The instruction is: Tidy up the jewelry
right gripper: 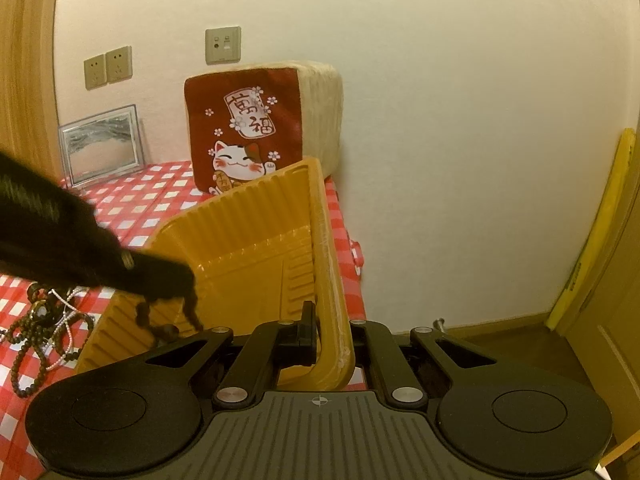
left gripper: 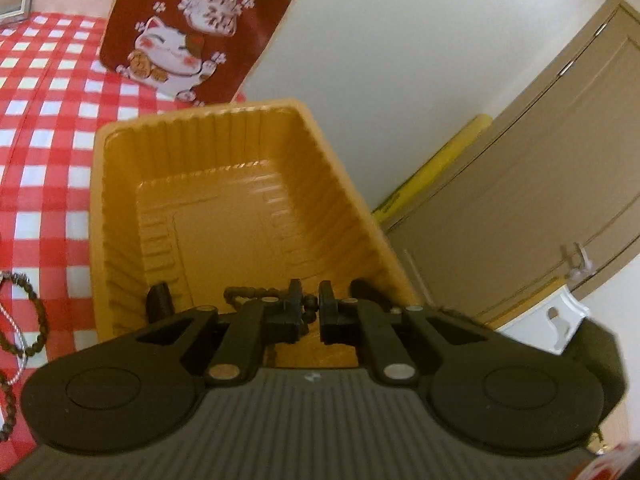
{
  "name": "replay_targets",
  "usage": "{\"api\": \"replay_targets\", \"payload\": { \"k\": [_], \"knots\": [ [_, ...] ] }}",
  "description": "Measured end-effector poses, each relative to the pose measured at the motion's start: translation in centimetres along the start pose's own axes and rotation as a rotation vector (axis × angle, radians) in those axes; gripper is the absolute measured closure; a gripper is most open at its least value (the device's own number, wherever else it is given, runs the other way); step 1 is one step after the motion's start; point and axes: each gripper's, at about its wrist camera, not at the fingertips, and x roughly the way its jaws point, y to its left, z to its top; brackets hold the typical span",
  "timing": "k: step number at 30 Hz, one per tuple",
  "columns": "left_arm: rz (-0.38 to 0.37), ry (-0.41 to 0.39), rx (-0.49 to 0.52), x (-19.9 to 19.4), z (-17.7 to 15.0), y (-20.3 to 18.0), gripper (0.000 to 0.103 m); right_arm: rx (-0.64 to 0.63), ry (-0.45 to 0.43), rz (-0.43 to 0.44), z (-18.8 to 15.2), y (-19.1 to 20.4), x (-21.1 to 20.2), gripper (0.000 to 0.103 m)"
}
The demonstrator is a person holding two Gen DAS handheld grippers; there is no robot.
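Note:
An orange ribbed plastic tray [left gripper: 224, 240] stands on the red-checked tablecloth. My left gripper [left gripper: 310, 296] hangs over the tray's near end, shut on a string of dark beads [left gripper: 248, 293] that trails to the left of its fingertips. In the right wrist view the left gripper [right gripper: 176, 276] comes in from the left as a blurred black shape, and the dark beads [right gripper: 192, 312] dangle from it into the tray [right gripper: 248, 224]. My right gripper [right gripper: 330, 324] is shut on the tray's near right rim, and the tray sits tilted. Its right finger is hidden behind the rim.
A heap of bead strings and a pale chain [right gripper: 44, 332] lies on the cloth left of the tray, also at the left wrist view's edge [left gripper: 24, 320]. A cat-print cushion [right gripper: 248, 132] and a picture frame [right gripper: 100, 144] stand against the back wall. The table's edge runs just right of the tray.

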Motion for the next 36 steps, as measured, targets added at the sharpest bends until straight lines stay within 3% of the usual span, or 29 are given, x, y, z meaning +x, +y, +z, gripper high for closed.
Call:
{"api": "replay_targets", "payload": {
  "k": [3, 6, 11, 15, 19, 26, 30, 36],
  "knots": [
    [0.029, 0.008, -0.006, 0.5, -0.6, 0.2, 0.09, -0.002, 0.001, 0.0, 0.0, 0.0, 0.1, 0.098],
    [0.054, 0.0, -0.004, 0.0, -0.8, 0.0, 0.079, -0.006, 0.001, -0.001, 0.0, 0.1, 0.1, 0.098],
    [0.087, -0.057, 0.019, -2.1, -0.9, -0.1, 0.068, -0.004, 0.004, -0.004, -0.1, 0.1, 0.2, 0.099],
    [0.159, -0.105, 0.047, -4.7, -1.9, 0.6, 0.068, -0.004, 0.008, -0.007, -0.1, 0.1, 0.3, 0.099],
    [0.289, -0.125, 0.063, -7.1, -3.4, 2.5, 0.068, -0.005, 0.011, -0.01, -0.1, 0.0, 0.3, 0.099],
    [0.462, -0.122, -0.039, -10.6, -5.4, 7.5, 0.068, -0.007, 0.016, -0.016, -0.2, 0.0, 0.4, 0.099],
    [0.52, -0.121, -0.063, -11.9, -6.1, 9.3, 0.068, -0.011, 0.016, -0.02, -0.2, 0.1, 0.4, 0.099],
    [0.551, -0.118, -0.012, -12.1, -6.5, 9.5, 0.068, -0.013, 0.016, -0.023, -0.2, 0.2, 0.3, 0.099]
  ]
}}
